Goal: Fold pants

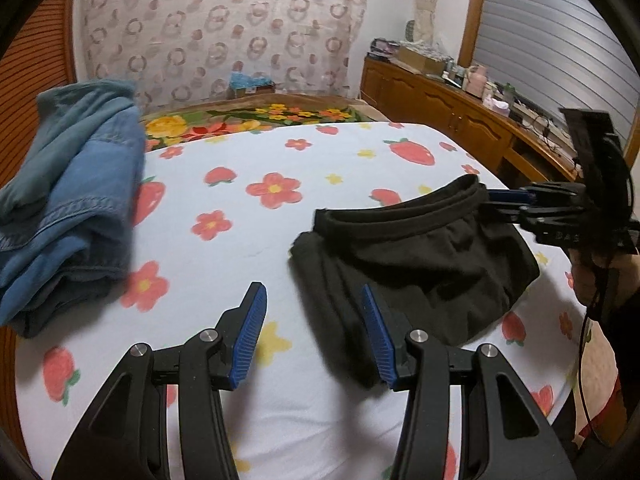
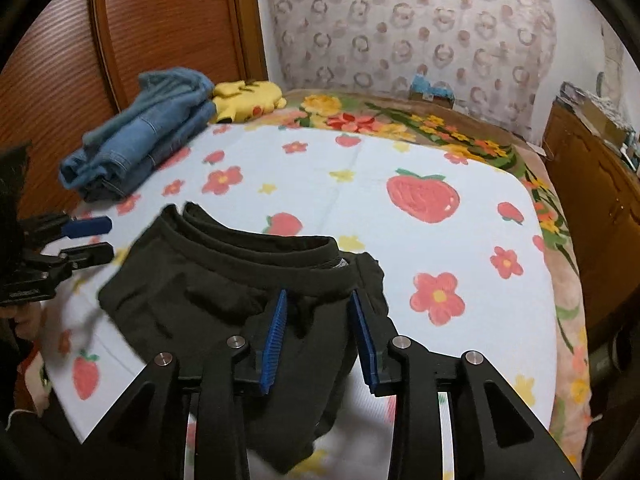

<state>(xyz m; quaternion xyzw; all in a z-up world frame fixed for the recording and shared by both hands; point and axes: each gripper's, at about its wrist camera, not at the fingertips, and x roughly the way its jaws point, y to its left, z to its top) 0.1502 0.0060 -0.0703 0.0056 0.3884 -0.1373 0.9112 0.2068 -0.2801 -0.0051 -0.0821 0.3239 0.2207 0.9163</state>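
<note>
Black pants (image 1: 420, 256) lie folded into a compact bundle on the strawberry-print sheet (image 1: 256, 248), waistband facing the far side. In the left wrist view my left gripper (image 1: 314, 296) hangs open just left of the bundle's near corner, with nothing between its blue pads. The right gripper (image 1: 491, 205) reaches in from the right at the waistband's end. In the right wrist view my right gripper (image 2: 318, 304) stands over the near right part of the black pants (image 2: 192, 296). Its pads are apart and cloth lies between them without being pinched. The left gripper (image 2: 100, 240) shows at the left edge, open.
A stack of folded blue denim (image 1: 68, 200) (image 2: 136, 152) sits at the far left of the bed, with a yellow garment (image 2: 244, 98) behind it. A wooden headboard (image 2: 160, 32) is on the left. A wooden dresser (image 1: 448, 108) runs along the right side, and a floral blanket (image 2: 420, 124) lies beyond the sheet.
</note>
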